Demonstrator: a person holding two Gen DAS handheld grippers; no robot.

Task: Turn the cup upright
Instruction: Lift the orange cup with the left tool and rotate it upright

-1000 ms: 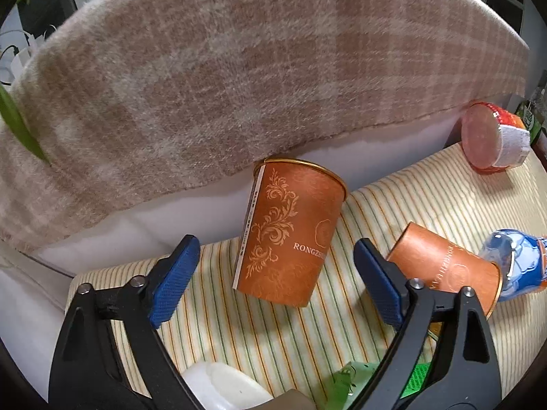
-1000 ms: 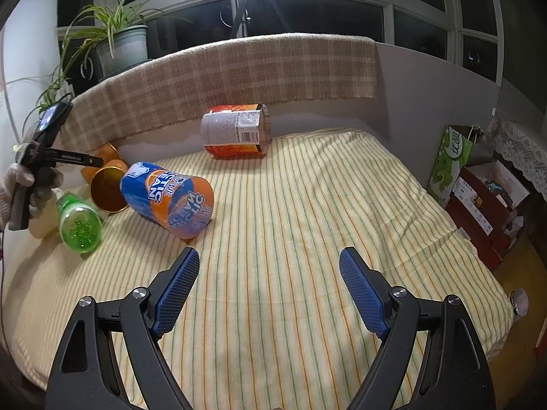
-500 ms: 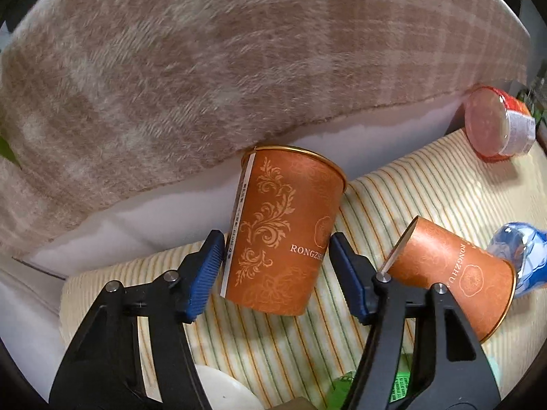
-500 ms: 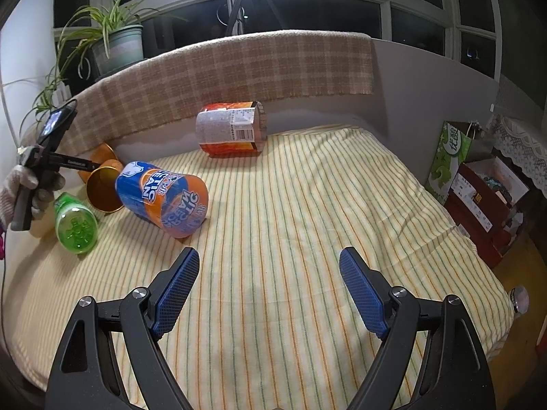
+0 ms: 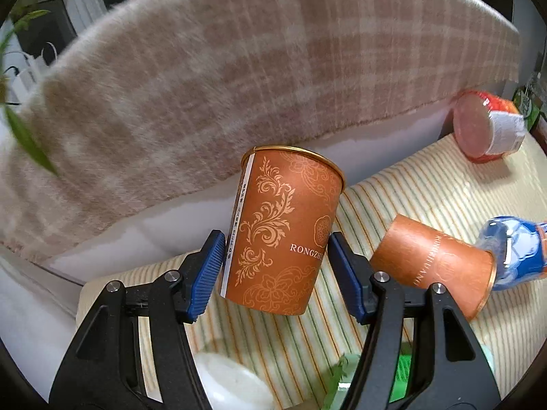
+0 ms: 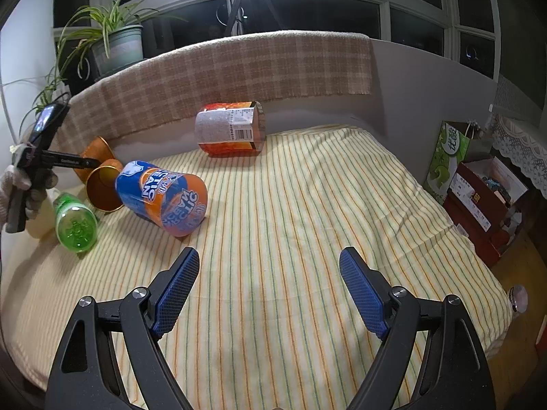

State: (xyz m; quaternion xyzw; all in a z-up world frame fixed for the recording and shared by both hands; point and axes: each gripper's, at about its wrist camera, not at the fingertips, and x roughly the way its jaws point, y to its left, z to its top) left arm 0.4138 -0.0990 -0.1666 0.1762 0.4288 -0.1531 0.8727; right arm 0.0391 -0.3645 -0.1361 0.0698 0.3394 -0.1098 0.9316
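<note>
An orange paper cup [image 5: 283,235] with gold scrollwork stands nearly upright, tilted a little right, on the striped cloth. My left gripper [image 5: 275,275] is shut on it, both blue pads against its lower sides. It also shows small in the right wrist view [image 6: 97,152], behind the left gripper [image 6: 78,162]. A second orange cup [image 5: 434,266] lies on its side to the right, its open mouth showing in the right wrist view [image 6: 104,189]. My right gripper [image 6: 266,287] is open and empty over the striped cloth.
A blue-and-orange tub [image 6: 162,196], a green bottle [image 6: 75,223] and a red-labelled tub [image 6: 230,133] lie on the striped bed cover [image 6: 307,222]. A plaid blanket [image 5: 239,68] drapes the backrest. A white object [image 5: 232,381] lies under the left gripper. Boxes [image 6: 478,198] stand at the right.
My left gripper moved in around the standing orange cup and its jaws closed from wide open onto the cup's sides. My right gripper stayed open and nearly still.
</note>
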